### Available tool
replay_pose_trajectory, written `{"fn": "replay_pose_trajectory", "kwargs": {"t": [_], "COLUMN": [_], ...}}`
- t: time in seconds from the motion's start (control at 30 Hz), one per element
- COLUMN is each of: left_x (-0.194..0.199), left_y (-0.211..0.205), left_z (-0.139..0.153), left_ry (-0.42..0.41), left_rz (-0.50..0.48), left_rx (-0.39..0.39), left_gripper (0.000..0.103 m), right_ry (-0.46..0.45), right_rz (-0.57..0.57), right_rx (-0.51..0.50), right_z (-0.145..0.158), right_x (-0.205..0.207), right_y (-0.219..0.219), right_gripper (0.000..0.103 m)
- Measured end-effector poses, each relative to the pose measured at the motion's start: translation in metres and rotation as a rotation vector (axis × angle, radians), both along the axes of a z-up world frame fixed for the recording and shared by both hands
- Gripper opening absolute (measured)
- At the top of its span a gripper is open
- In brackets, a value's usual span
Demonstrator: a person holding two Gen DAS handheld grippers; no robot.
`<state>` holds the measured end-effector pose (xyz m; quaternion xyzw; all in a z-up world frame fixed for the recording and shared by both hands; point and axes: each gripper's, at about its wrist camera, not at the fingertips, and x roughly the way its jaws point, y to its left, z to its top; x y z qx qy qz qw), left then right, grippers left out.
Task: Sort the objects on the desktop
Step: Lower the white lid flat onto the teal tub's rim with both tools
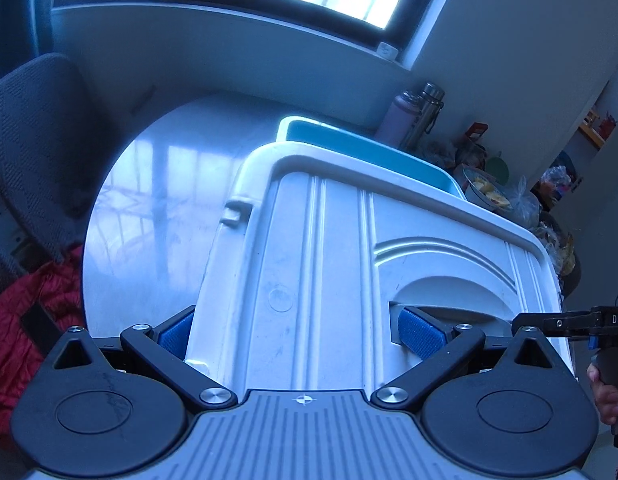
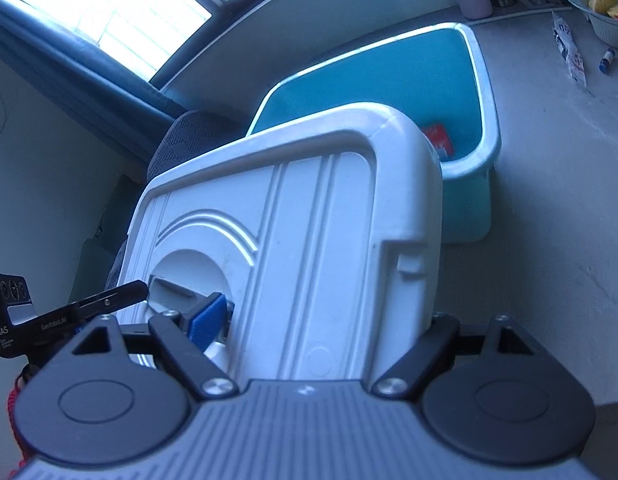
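A white ribbed plastic lid [image 1: 333,264] is held tilted above a teal storage box [image 1: 349,144]. My left gripper [image 1: 301,336] is shut on the lid's near left part, one blue pad at its outer edge, the other in the handle recess. My right gripper [image 2: 321,320] is shut on the same lid [image 2: 309,240] from the right side, one pad in the recess, the other hidden behind the lid's edge. The teal box [image 2: 389,92] stands open behind the lid, with a red packet [image 2: 439,136] inside.
A round white table [image 1: 157,184] carries the box. At its far side stand a pink bottle [image 1: 401,120], a steel flask [image 1: 427,114], a bowl of fruit [image 2: 605,12], a sachet [image 2: 569,52] and bags. A grey chair [image 1: 41,140] and red jacket [image 1: 33,320] are at left.
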<state>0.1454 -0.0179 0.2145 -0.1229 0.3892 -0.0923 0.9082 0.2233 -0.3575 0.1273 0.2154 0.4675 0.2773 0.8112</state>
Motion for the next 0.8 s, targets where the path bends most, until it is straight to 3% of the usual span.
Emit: {"fn": "replay_pose_trajectory", "kwargs": {"t": [0.8], "left_x": [0.177], "left_y": [-0.026], "left_z": [-0.005], "left_ry": [0.013], "left_rz": [0.053], "left_rx": [-0.012], "left_gripper": [0.102], "right_ry": [0.020], "right_rz": [0.033], "right_rx": [-0.016], "right_z": [-0.003], "right_x": [0.170], "right_y": [-0.022], "right_gripper": [0.084]}}
